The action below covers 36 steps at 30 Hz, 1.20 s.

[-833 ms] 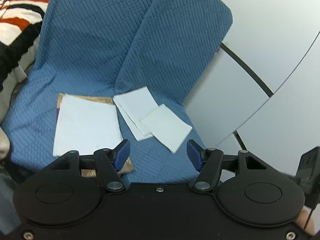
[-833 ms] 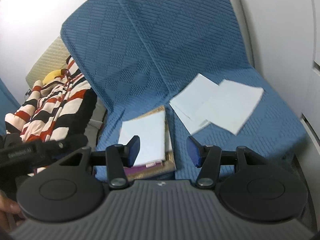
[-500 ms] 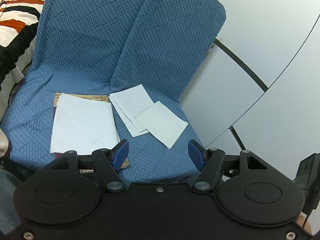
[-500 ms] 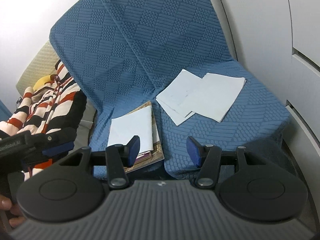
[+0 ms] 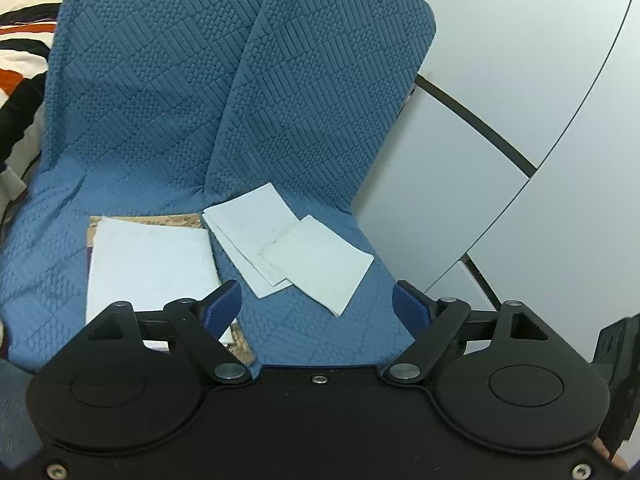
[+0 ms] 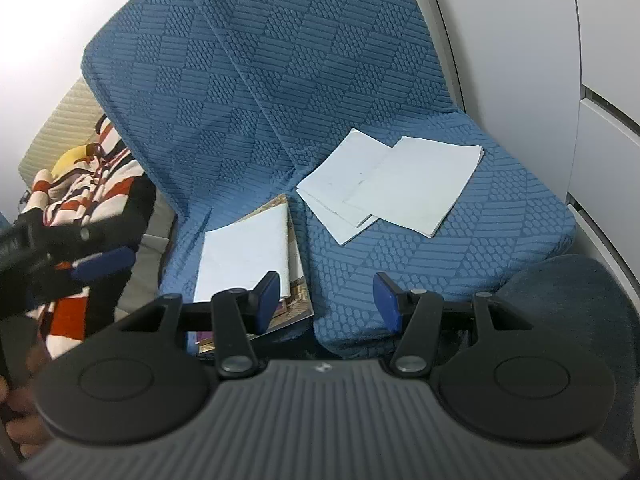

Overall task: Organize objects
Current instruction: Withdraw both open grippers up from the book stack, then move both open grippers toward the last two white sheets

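- Still approaching, from the left wrist: left gripper (image 5: pixel 318 300) empty, jaws opening, above the seat's near edge; loose papers (image 5: pixel 296 250) just beyond, book stack (image 5: pixel 150 266) to the left.
- From the right wrist: right gripper (image 6: pixel 325 296) half-spread, grasping nothing; papers (image 6: pixel 390 192) far right, well apart; likely next, gathering them onto the book stack (image 6: pixel 248 252).

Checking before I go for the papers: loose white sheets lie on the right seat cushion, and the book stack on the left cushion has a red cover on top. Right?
Not quite. The loose white sheets do lie on the right seat cushion, but the book stack on the left cushion is topped by a white cover, not a red one. The right wrist view shows it clearly.
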Tool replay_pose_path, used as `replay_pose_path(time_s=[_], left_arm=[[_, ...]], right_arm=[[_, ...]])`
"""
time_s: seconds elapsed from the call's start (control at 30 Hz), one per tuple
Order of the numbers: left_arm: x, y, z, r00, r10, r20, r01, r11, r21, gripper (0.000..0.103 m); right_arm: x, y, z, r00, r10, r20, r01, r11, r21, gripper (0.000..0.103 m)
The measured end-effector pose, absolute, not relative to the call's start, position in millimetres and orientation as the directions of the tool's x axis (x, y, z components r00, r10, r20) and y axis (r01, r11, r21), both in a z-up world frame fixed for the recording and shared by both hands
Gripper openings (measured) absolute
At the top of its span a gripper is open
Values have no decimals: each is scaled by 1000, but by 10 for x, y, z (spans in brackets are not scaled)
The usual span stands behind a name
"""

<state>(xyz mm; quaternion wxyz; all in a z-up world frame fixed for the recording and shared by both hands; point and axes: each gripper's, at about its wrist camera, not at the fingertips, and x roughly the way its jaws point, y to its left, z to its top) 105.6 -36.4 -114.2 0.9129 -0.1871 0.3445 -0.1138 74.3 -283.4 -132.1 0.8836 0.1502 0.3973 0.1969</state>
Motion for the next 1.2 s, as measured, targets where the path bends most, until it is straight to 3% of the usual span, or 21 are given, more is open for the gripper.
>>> replay_pose_path(time_s=[0.2,0.37,0.5,0.87,1.2], left_arm=[[1366,-402,-1310,718,-358,-596,96,900,-425,83],[1600,-436,-1423,714,-345,-609,102,912,-397,93],[1765,-452,-1508,709,-347,-614,110,914,-389,94],[2282,-515,-1832,685,-392,-614,147,900,-410,93],[2767,-611,-2138,631,-397,-666,131,901,-412,91]], right_arm=[[828,-2808,-1413,611,442,-657,-206,890,407,55],[923,-2805,-1491,616,417,-668,-182,901,394,55],[1065,-2851,-1576,620,404,-672,-145,901,408,87],[1553,-2923,-1878,650,322,-688,-56,923,380,87],[1973,-2938,-2197,631,319,-707,-15,916,401,87]])
